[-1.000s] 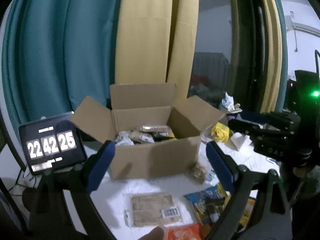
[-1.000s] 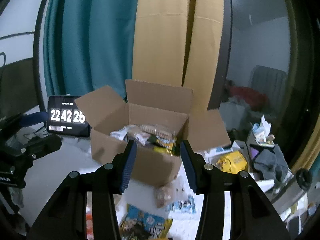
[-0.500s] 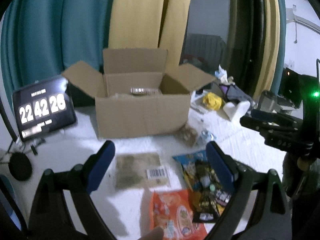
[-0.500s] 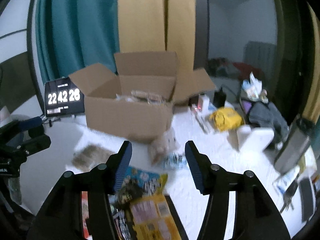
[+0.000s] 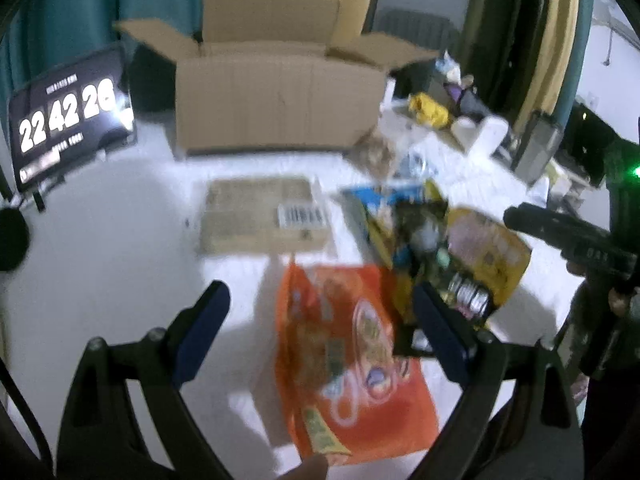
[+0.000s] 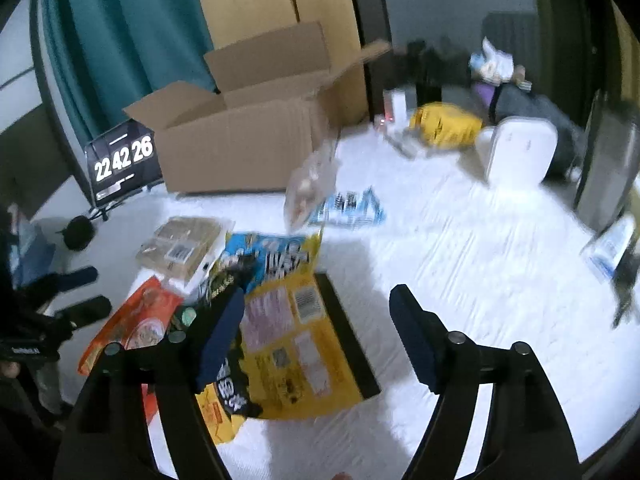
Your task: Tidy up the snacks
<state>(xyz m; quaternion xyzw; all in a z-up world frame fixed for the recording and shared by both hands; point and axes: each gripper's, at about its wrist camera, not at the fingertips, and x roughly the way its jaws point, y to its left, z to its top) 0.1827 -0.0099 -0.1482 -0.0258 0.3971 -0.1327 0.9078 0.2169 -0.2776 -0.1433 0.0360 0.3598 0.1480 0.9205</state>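
Note:
An open cardboard box (image 5: pixel 276 108) stands at the back of the white table; it also shows in the right wrist view (image 6: pixel 236 144). Snack packs lie in front of it: an orange bag (image 5: pixel 352 364), a tan pack with a barcode (image 5: pixel 260 216), a yellow bag (image 6: pixel 292 336), a blue and yellow bag (image 6: pixel 272 256), a clear pouch (image 6: pixel 312 184). My left gripper (image 5: pixel 320 332) is open and empty, low over the orange bag. My right gripper (image 6: pixel 316 332) is open and empty over the yellow bag.
A clock tablet (image 5: pixel 64 116) reading 22 42 26 stands left of the box. A white appliance (image 6: pixel 520 152), a yellow packet (image 6: pixel 448 128) and a grey bin (image 6: pixel 608 168) sit at the back right. A small blue-white packet (image 6: pixel 352 208) lies mid-table.
Both grippers have tilted down from the box toward the snack packs on the table. The right gripper's jaws have opened wider. Nothing has been picked up.

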